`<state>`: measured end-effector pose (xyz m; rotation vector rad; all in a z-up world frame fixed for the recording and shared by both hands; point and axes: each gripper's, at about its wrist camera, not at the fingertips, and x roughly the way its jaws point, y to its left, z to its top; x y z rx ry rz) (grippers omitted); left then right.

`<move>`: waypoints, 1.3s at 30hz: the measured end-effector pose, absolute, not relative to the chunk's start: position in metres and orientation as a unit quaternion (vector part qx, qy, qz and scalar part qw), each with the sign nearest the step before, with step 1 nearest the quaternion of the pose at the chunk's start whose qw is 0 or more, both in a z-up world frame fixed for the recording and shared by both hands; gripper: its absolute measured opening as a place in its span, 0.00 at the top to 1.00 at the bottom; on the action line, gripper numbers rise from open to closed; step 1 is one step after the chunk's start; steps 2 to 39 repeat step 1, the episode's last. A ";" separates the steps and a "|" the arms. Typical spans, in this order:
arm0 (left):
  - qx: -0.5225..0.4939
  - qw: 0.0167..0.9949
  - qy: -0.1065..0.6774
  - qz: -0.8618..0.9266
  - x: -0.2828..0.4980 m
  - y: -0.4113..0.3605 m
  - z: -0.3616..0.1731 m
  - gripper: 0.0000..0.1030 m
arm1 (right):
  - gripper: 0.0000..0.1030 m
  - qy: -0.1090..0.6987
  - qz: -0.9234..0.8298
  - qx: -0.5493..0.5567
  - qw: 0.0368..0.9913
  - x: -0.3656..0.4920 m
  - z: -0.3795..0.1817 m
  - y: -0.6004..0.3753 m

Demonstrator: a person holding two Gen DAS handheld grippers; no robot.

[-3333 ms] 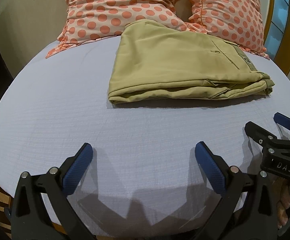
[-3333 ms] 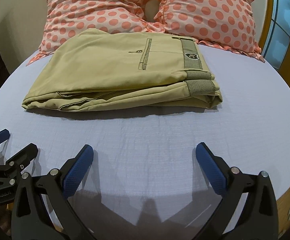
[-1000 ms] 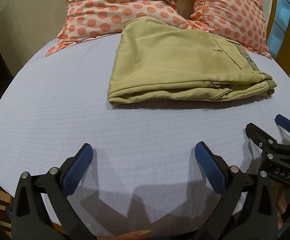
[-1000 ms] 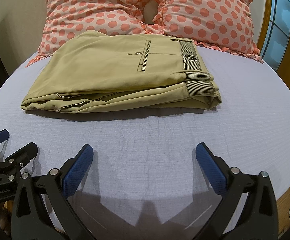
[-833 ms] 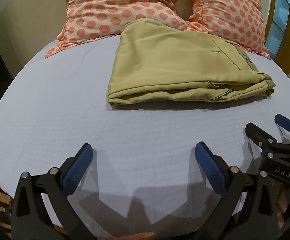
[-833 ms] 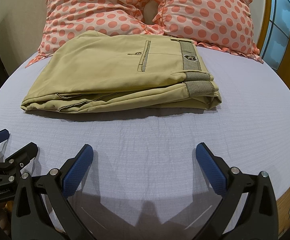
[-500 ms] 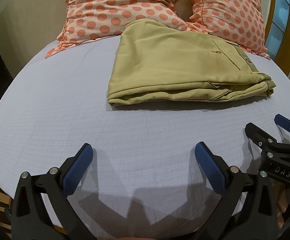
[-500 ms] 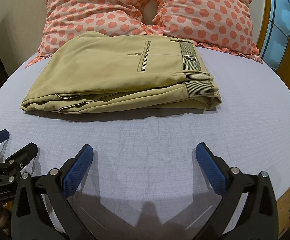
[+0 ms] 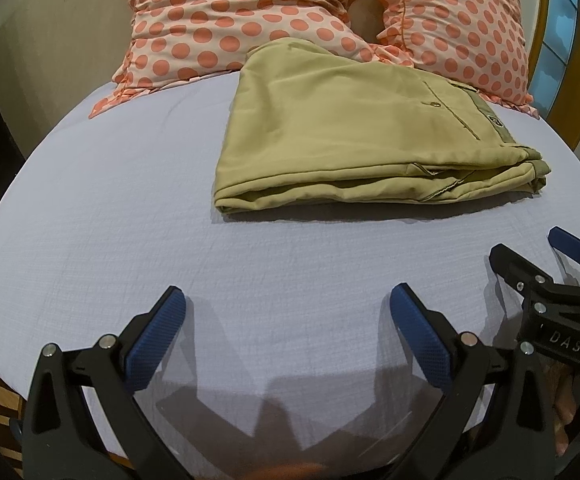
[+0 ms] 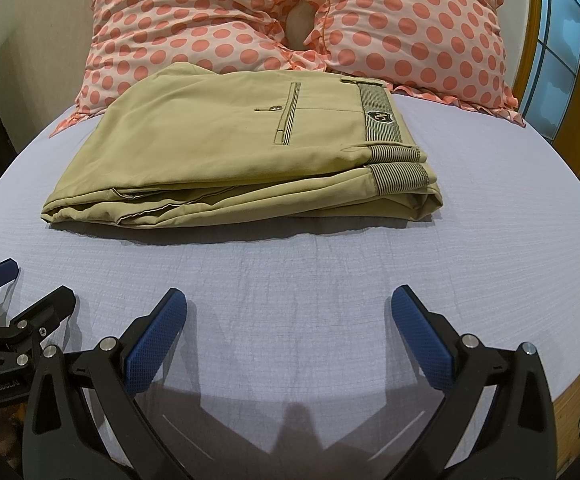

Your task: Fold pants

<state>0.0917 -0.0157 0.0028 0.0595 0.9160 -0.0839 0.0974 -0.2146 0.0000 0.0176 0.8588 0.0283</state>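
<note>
- Right wrist view: we see the pants (image 10: 242, 148) folded on the bed (image 10: 310, 272), far of both tongs, long axis left-right.
- Right tongs (image 10: 288, 324) spread, empty, nearer the waistband; left tongs (image 9: 286, 320) likewise spread.

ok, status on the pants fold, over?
Left gripper open, empty, hovering over the sheet. Right gripper the same. Pants folded flat, far edge against the pillows. Nothing between grippers and pants.
</note>
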 end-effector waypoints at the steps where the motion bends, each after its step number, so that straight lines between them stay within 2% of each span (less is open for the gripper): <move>1: 0.029 0.896 0.442 -0.040 0.092 -0.016 0.003 0.02 | 0.01 0.416 0.014 0.009 0.909 0.097 0.000 -0.215; 39: 0.029 0.896 0.442 -0.040 0.092 -0.016 0.003 0.02 | 0.01 0.416 0.014 0.009 0.909 0.097 0.000 -0.215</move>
